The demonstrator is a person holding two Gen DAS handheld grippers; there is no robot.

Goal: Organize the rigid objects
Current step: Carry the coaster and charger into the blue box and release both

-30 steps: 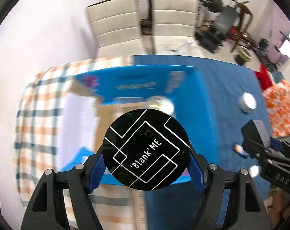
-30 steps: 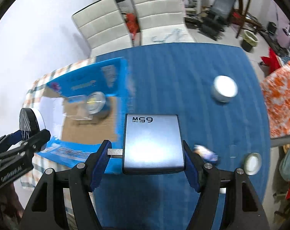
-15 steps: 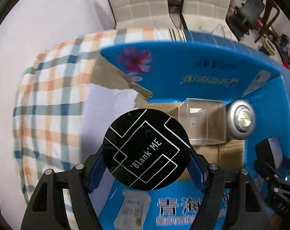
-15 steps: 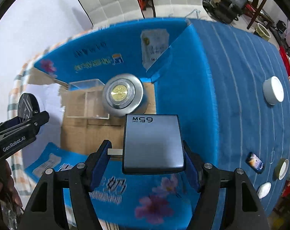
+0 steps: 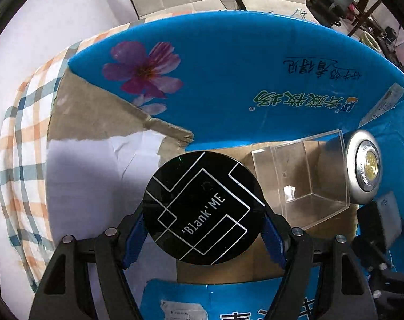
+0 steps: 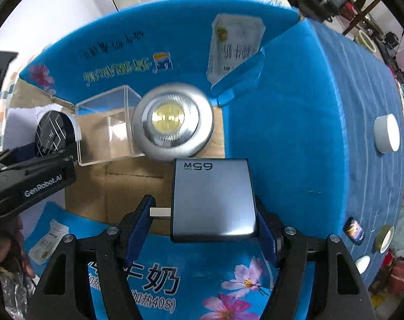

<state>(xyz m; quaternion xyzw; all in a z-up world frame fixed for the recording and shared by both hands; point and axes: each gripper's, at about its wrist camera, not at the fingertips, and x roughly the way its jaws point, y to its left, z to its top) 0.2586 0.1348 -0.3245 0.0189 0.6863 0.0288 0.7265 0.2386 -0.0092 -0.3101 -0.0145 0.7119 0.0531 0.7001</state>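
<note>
While the left tongs clamp a round black disc and the right tongs clamp a grey rectangular charger, ahead of both, the blue cardboard box holds a clear plastic cube touching a silver round puck light.

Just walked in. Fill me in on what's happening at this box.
A person is sorting small hard items into an open blue cardboard box. The left claw grips a round black disc over the box's left side; the right claw grips a grey 65W charger above its floor. A clear plastic cube and a silver puck light already sit inside. A white round container and other small items wait on the blue tablecloth.
</note>
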